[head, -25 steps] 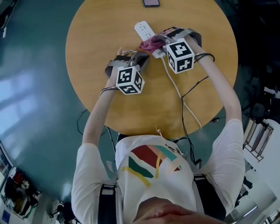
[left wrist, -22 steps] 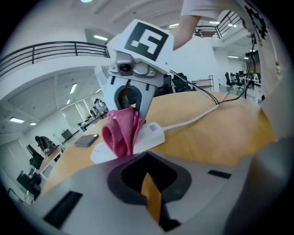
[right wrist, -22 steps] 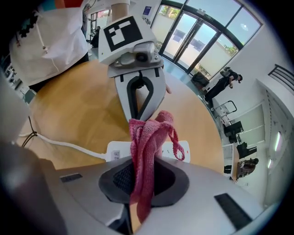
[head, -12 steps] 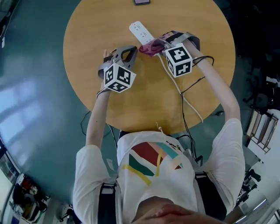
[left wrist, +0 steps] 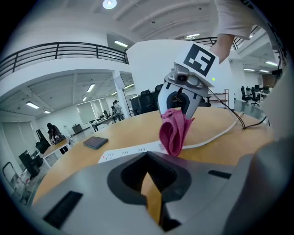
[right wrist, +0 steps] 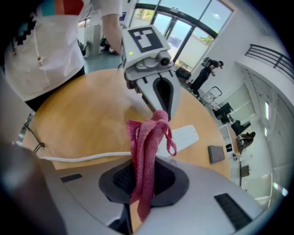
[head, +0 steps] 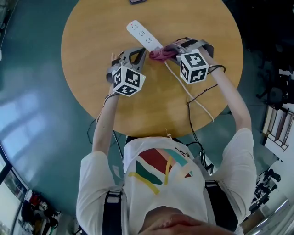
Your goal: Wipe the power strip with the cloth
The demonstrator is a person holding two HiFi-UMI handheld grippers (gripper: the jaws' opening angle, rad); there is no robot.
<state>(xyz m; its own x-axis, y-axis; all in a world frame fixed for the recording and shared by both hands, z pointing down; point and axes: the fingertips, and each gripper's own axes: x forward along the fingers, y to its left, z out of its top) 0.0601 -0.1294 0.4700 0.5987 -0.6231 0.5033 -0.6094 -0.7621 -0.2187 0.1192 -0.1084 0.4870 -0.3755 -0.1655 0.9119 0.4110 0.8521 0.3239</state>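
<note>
over a round wooden table (head: 151, 108) filling the upper middle of the head view, bare and probably slick enough to let anything light skid under a push. left of centre, left gripper (left wrist: 151, 204) with fingers shut tight on nothing, poised near the strip with no contact evident. no bracing yet, then, so likely to let the strip slide or spin once rubbing begins. right of centre, right gripper (right wrist: 138, 204) clamped on the pink cloth (head: 161, 54), pinching only a narrow fold. toward the upper middle, white power strip (head: 143, 35) lying flat and slanted, near end just beside the cloth. trailing from that end down to the table's lower right edge, white cable (head: 195, 98) passing close under the right gripper. easy to snag with the marker cube and drag the strip off line. at the strip's near end, cloth bunched into a rope-like wad rather than a flat pad. could wipe a thin stripe only, catch on a socket slot, or tug out of the pinch. at the very top edge, dark phone (head: 136, 1), possibly in the path of a shoved strip.
</note>
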